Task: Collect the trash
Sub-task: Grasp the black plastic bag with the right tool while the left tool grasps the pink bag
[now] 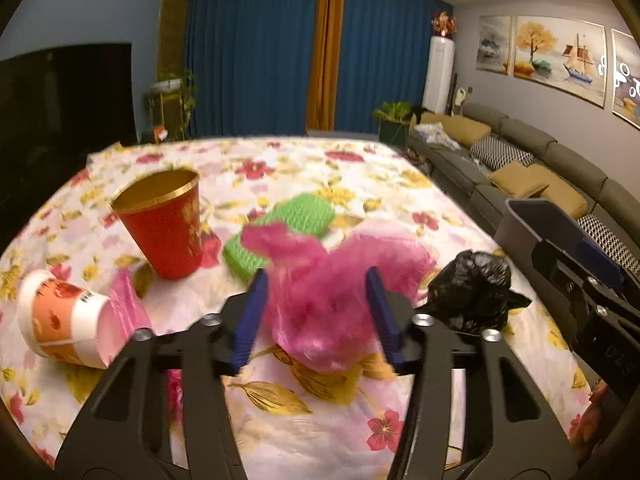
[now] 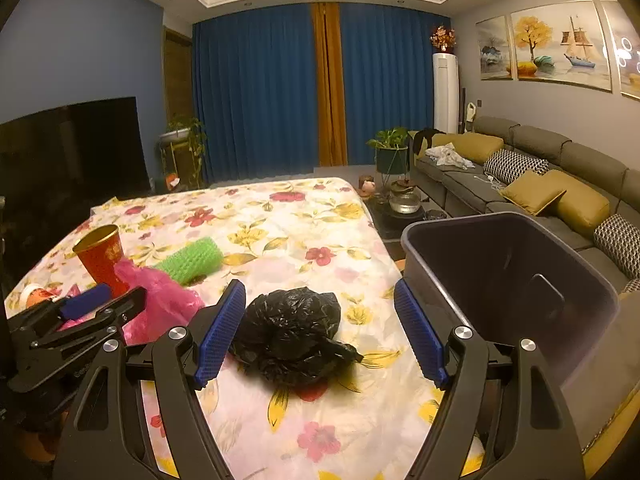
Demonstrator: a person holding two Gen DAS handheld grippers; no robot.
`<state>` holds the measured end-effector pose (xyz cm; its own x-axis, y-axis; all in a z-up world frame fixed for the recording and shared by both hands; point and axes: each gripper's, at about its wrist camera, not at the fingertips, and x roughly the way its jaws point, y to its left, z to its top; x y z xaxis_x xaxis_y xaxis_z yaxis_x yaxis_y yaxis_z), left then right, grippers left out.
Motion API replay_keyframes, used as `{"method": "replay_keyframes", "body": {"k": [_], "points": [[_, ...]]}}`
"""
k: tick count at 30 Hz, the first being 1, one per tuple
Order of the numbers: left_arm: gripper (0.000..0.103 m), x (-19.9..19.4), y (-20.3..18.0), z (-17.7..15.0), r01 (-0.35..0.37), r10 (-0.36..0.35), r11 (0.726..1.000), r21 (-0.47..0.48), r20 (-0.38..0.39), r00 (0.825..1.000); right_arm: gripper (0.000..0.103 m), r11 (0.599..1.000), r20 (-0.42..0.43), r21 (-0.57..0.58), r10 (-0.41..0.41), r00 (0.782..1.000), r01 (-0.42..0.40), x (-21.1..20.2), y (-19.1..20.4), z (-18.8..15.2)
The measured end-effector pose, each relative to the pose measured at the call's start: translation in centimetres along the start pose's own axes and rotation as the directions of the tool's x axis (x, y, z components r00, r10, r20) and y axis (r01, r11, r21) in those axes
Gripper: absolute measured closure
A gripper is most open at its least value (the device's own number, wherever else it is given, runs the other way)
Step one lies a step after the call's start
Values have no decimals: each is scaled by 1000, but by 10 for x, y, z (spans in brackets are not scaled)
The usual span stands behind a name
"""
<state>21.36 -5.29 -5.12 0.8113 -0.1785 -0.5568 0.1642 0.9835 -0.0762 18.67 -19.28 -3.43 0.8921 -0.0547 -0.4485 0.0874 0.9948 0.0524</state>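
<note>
A crumpled pink plastic bag (image 1: 320,292) lies on the floral tablecloth between the open jaws of my left gripper (image 1: 318,280); the bag looks blurred. It also shows in the right wrist view (image 2: 160,300). A crumpled black plastic bag (image 2: 288,332) lies between the open jaws of my right gripper (image 2: 320,300), untouched; in the left wrist view it (image 1: 472,292) sits to the right. A red and gold paper cup (image 1: 164,224) stands upright. An orange and white cup (image 1: 64,320) lies on its side. A green foam net (image 1: 280,228) lies behind the pink bag.
A grey trash bin (image 2: 512,276) stands open at the table's right edge, close to my right gripper. The floral tablecloth (image 2: 280,216) covers the table. A sofa with cushions (image 2: 540,184) runs along the right wall. A dark TV (image 2: 68,152) is at left.
</note>
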Motion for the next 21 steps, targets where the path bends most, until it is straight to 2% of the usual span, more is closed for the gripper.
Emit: {"method": "replay_keyframes", "body": {"k": [2,3,5,6,13,15,17,18,19,21], "points": [[77,8,5,0,22,-23,999,-32,-39,999,28,1000,-11,-8,-2,1000,2,5,2,-2],[81,12,9,0,38,-41,998,-54,-56,998,28,1000,-16,-11,-1,1000,1,8,4,-2],[97,16,12,0,50,-56,996,-76,-77,995,28,1000,-32,-17,2,999,-3,12,6,-4],[102,17,14,-1,56,-62,995,-81,-79,995,28,1000,-38,-19,4,999,-5,14,7,-5],[103,-6,9,-3,61,-61,997,-51,6,998,28,1000,-52,-28,-1,999,-1,21,8,-6],[89,-16,9,-1,67,-65,997,-45,48,997,28,1000,-48,-13,-1,999,0,20,5,-5],[19,-28,5,2,69,-65,997,-35,97,993,28,1000,-39,0,-1,999,1,18,0,-4],[13,-32,4,3,74,-70,997,-34,123,990,28,1000,-33,8,-3,999,3,16,-2,-3],[12,-36,-2,5,69,-65,997,-22,149,987,28,1000,-22,22,-4,1000,4,14,-6,-2],[11,-32,-14,13,31,-35,999,26,150,988,28,999,-14,40,-6,1000,7,13,-10,0]]}}
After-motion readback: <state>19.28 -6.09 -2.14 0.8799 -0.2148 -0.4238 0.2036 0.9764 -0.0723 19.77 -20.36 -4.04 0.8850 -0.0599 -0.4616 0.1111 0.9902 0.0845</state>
